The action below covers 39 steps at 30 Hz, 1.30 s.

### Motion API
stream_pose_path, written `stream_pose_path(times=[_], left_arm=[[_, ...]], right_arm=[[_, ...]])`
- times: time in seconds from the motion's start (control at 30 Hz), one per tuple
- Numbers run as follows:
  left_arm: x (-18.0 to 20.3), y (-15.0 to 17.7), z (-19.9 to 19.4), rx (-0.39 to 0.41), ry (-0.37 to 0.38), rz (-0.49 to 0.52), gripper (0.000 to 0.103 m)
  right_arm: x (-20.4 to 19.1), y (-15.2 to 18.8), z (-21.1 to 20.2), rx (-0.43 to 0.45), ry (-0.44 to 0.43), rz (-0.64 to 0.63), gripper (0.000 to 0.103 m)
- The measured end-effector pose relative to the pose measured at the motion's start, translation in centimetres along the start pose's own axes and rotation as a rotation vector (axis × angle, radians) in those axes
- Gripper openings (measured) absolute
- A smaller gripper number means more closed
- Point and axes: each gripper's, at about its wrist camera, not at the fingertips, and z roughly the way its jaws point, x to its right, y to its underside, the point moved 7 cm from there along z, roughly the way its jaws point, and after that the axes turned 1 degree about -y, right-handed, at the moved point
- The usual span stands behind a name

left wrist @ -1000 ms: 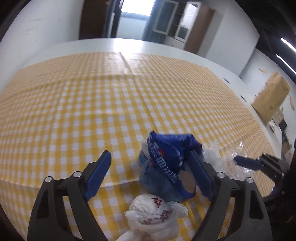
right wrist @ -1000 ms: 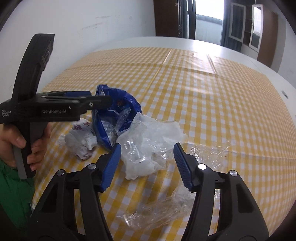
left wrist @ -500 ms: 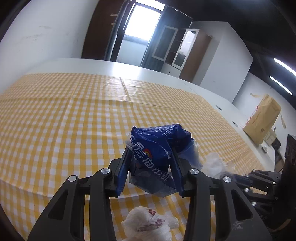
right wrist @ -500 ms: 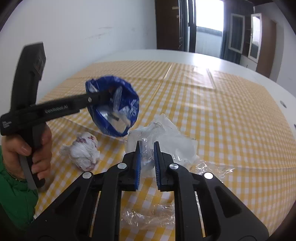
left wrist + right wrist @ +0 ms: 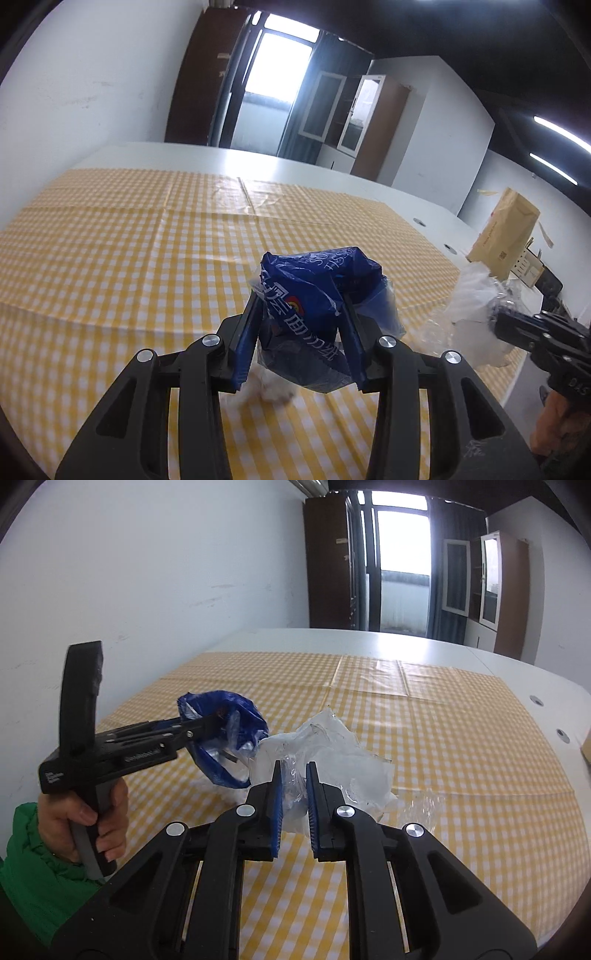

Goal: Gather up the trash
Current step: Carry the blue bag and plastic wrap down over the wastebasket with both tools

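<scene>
Both grippers have risen since a second ago: then the jaws stood wide apart over the litter on the cloth, now each is clamped on a piece and holds it off the surface.

Left gripper: blue pads pressed against both sides of the blue plastic bag, which bulges up between them and hangs below the fingertips, above the yellow checked tablecloth. White printing and a small round logo show on the near face of the bag. From the right wrist view the same bag opens toward the camera, with crumpled clear film inside; the left gripper grips its rim, and the person's left hand wraps the handle, green sleeve below.

Right gripper: pads nearly together, pinching the clear plastic wrap, which fans out above and to the right of the fingertips. In the left wrist view the wrap hangs from the right gripper at the right edge of the frame, off the cloth.

A blurred white crumpled wad lies on the tablecloth directly beneath the blue bag. A thin sheet of clear film rests on the cloth just right of the right gripper. A brown cardboard box stands beyond the table's far right edge.
</scene>
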Motion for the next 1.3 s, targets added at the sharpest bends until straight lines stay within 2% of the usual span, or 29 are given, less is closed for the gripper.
stream_pose_path(times=[0.23,0.4,0.67,0.77,0.97,1.1,1.3], left_arm=[[1.8,2.9,-6.7,0.032,-0.01,-0.001,0.04],[2.7,4.8,-10.5,0.067,-0.021,0.002,0.041],[4.2,9.5,-15.2,0.072,0.026,-0.014,0.041],[4.5,11.6,-16.1,0.066,0.035,-0.023,0.041],[4.7,16.4,-16.4,-0.001,0.03,-0.019,0.041],[4.6,19.4,-16.7,-0.044,0.041,-0.037,0.041],[5.0,23.1,-15.9,-0.11,0.018,-0.002,0.041]], right_arm=[[-0.9,2.0,-4.3,0.048,-0.029,0.015,0.011],[-2.3,3.7,-7.2,0.059,-0.083,0.037,0.011],[-4.5,7.9,-11.7,0.075,-0.114,0.022,0.011],[-5.2,10.4,-12.5,0.058,-0.115,0.026,0.011],[-5.6,14.3,-13.1,0.017,-0.098,0.034,0.011],[-5.9,17.0,-12.7,-0.023,-0.097,0.04,0.01],[-6.8,21.1,-11.8,-0.081,-0.091,0.043,0.011]])
